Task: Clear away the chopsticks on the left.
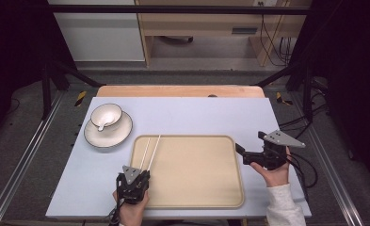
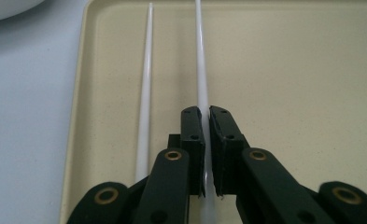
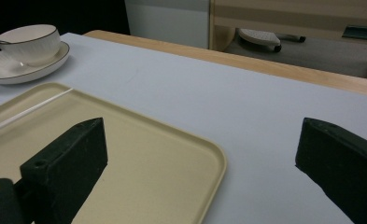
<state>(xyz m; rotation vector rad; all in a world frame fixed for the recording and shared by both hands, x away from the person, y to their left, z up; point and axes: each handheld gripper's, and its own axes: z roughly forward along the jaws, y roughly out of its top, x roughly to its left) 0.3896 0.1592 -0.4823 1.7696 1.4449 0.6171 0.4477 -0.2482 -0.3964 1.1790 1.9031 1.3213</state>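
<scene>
Though clamped by left gripper (image 2: pixel 204 140) on right-hand slim white chopstick (image 2: pixel 200 60), lying lengthwise ahead; right gripper (image 3: pixel 200 163) agape, farther.

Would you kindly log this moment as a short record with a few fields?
Surface: pale blue table top
Tray: beige rectangular plastic tray, two thin white chopsticks lying on its left part
Crockery: white ribbed cup on white saucer, far left
Left gripper: shut on the right-hand chopstick
Right gripper: open, over tray's right edge
</scene>
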